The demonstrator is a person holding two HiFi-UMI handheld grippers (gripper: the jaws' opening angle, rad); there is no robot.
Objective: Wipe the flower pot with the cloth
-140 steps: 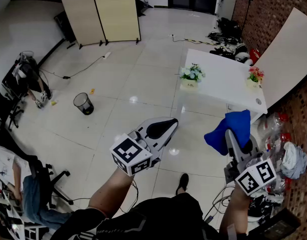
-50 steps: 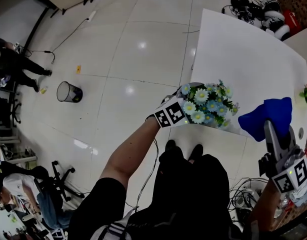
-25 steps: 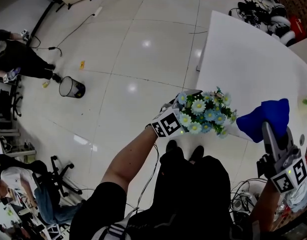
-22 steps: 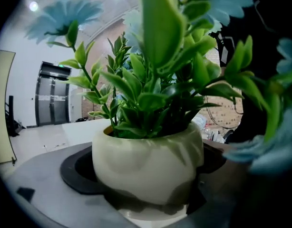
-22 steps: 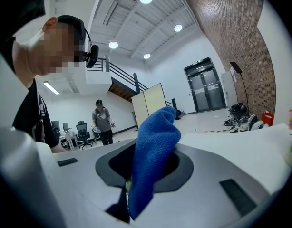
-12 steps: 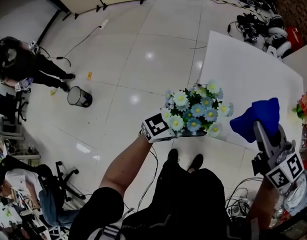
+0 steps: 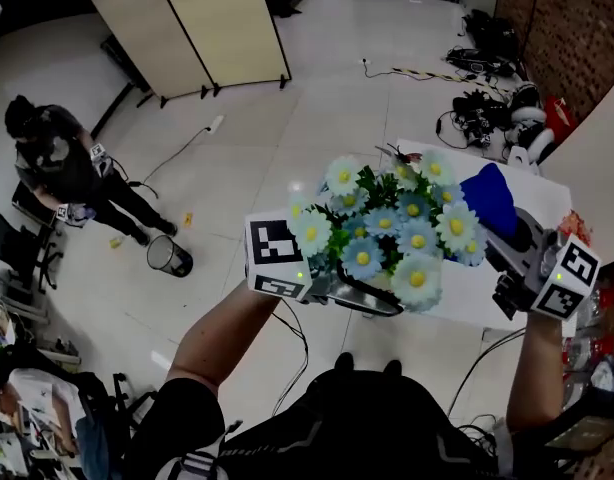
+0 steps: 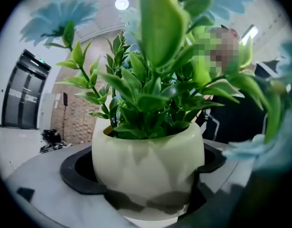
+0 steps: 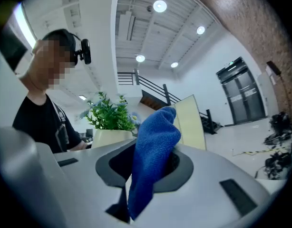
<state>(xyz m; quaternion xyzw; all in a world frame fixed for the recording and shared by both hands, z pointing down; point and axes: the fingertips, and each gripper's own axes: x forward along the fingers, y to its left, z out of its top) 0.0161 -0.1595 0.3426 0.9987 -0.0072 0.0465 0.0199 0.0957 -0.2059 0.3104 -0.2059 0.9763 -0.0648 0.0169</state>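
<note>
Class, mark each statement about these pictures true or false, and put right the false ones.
1. The left gripper is shut on the flower pot. True.
2. The right gripper holds a red cloth. False: the cloth is blue.
3. The flower pot stands on the white table. False: the left gripper holds it up, off the table.
4. A waste bin stands on the floor. True.
</note>
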